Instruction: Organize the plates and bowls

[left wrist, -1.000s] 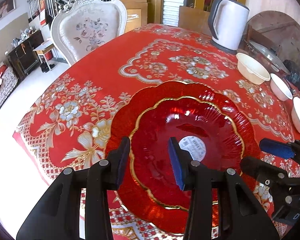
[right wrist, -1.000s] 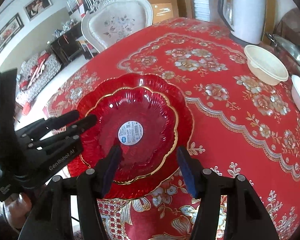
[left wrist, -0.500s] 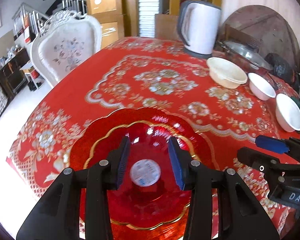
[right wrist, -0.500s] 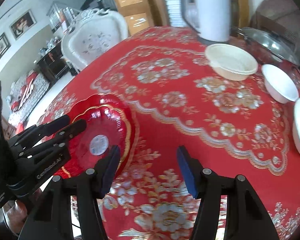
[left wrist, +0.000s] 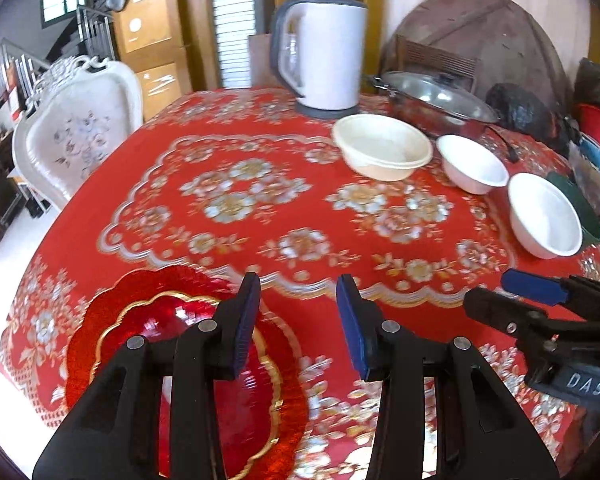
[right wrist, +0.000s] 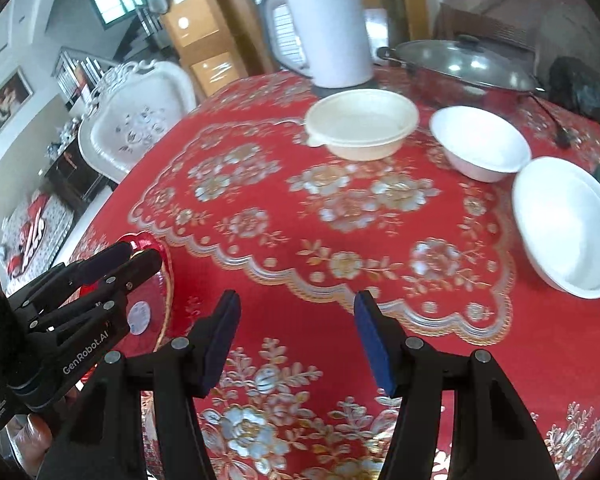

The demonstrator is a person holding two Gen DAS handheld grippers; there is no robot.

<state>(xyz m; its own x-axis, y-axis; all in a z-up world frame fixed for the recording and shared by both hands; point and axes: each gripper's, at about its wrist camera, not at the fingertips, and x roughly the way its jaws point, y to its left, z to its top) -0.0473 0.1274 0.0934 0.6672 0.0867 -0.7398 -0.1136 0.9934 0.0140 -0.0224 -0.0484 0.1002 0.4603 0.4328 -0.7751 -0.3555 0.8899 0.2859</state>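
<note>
Red floral tablecloth (left wrist: 260, 200), scalloped glassy red plates (left wrist: 260, 400), perhaps plastic cream bowl (left wrist: 380, 152), both grippers apart, empty.

Stacked red plates (left wrist: 172, 344) lie apart from three upright pale bowls (left wrist: 382, 152).

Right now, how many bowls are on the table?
3 clearly: a cream bowl in front of the kettle, a white bowl to its right, and another white bowl nearer the camera. A dark green dish behind that one may be a fourth.
</note>
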